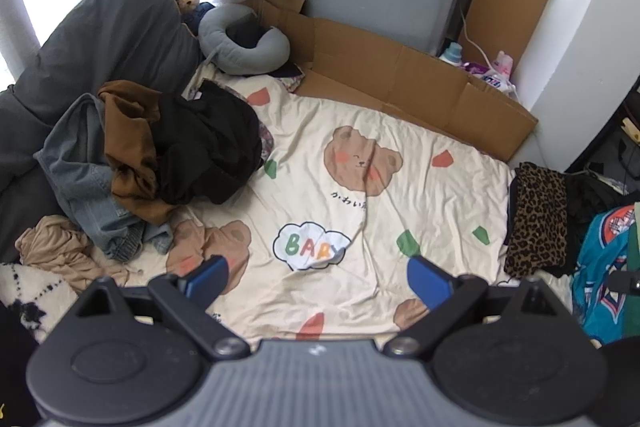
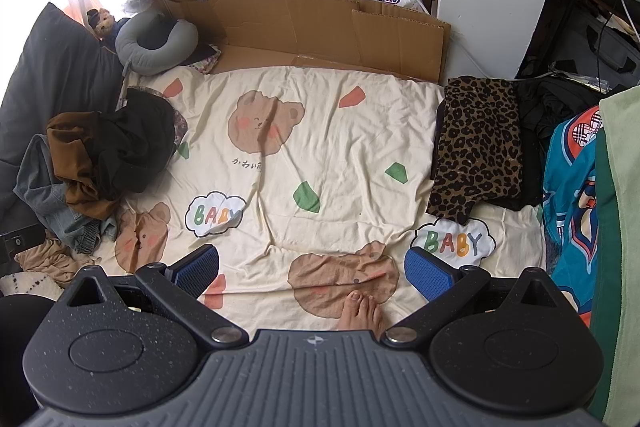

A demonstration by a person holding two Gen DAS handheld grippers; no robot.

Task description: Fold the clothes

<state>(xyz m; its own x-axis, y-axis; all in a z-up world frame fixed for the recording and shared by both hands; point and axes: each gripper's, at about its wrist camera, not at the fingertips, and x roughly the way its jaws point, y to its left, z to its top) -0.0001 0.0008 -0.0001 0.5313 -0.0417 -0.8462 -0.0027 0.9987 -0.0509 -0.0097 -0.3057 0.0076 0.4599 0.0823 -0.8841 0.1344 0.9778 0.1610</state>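
Two "BABY" clouds on sheet

sheet: cream, bear print | folded garment: leopard | pile top: black, brown

"BABY" clouds on bedsheet

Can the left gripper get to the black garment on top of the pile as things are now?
Probably yes: the left gripper is open and empty, and only bare bedsheet lies between it and the black garment.
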